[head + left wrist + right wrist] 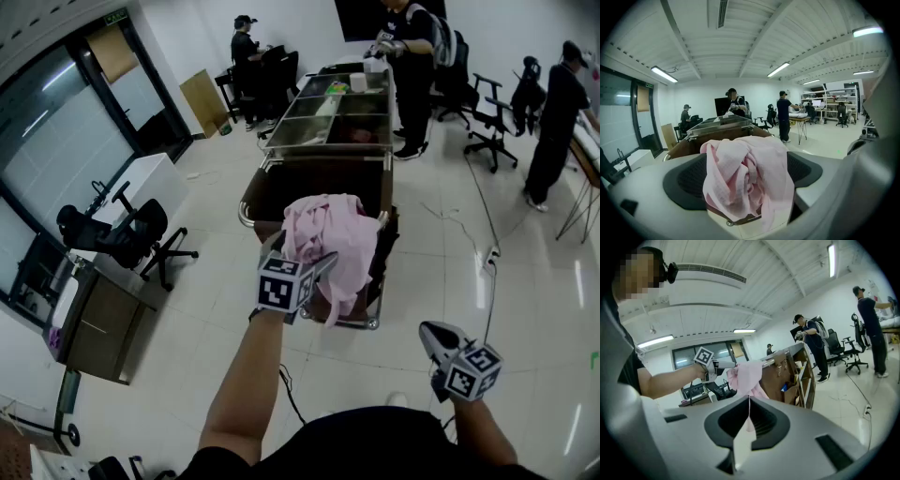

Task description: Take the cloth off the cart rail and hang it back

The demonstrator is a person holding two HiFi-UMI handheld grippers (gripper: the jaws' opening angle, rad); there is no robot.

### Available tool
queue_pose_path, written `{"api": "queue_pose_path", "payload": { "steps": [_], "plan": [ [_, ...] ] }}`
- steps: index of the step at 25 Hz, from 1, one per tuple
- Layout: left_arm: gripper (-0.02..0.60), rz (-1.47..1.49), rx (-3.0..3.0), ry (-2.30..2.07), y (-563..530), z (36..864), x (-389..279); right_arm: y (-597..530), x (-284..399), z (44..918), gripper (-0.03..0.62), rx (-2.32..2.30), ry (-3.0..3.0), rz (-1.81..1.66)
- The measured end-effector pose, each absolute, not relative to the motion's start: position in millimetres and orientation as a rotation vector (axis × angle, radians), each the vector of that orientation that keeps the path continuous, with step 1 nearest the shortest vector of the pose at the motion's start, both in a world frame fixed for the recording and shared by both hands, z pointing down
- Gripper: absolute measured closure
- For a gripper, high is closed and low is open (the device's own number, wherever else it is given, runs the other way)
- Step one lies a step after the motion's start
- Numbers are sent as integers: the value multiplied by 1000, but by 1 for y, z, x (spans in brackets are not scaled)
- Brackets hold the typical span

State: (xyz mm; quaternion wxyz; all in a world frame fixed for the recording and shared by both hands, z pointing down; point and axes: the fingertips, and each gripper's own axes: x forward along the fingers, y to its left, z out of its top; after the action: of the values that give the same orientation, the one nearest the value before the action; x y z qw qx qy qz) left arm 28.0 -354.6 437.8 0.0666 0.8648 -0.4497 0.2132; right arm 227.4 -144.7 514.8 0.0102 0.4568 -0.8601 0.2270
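Observation:
A crumpled pink cloth (330, 236) lies draped over the near chrome rail (246, 216) of a brown cart (309, 183). My left gripper (322, 265) reaches up to it. In the left gripper view its jaws stand wide open with the cloth (745, 173) bunched between the dark pads (682, 180), not squeezed. The right gripper view shows the same cloth (747, 376) on the rail (774, 363), with the left gripper (723, 365) at its side. My right gripper (431, 334) hangs low to the right, away from the cart. Its jaws are shut (749, 414) and hold nothing.
Steel pans (337, 108) fill the cart's top. A person (412, 66) stands at the cart's far end, another (558, 122) at the right. Office chairs (131, 234) and a desk (94, 323) sit left. A cable (487, 267) runs across the floor.

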Motion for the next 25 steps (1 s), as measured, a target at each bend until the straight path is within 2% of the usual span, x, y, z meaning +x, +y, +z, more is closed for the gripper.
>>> {"api": "queue_pose_path", "payload": {
  "steps": [11,16,20,22,23,24,25],
  "plan": [
    [64,873,2439,-1451,-409,492,51,-154,287,528,574,1440,-2642,743],
    [69,766,2495,-1489,-409,494,57,-157,300,539,574,1453,-2626,779],
    [153,681,2482,-1522,-407,494,56,-157,299,543,574,1437,-2637,792],
    [232,661,2483,-1507,-401,491,57,-154,299,544,574,1439,-2636,796],
    [307,644,2485,-1493,-399,490,57,-153,298,545,574,1441,-2634,795],
    [357,621,2483,-1482,-399,490,58,-153,299,546,574,1443,-2633,795],
    [371,593,2478,-1475,-400,490,58,-153,299,547,574,1445,-2631,796]
  ]
}}
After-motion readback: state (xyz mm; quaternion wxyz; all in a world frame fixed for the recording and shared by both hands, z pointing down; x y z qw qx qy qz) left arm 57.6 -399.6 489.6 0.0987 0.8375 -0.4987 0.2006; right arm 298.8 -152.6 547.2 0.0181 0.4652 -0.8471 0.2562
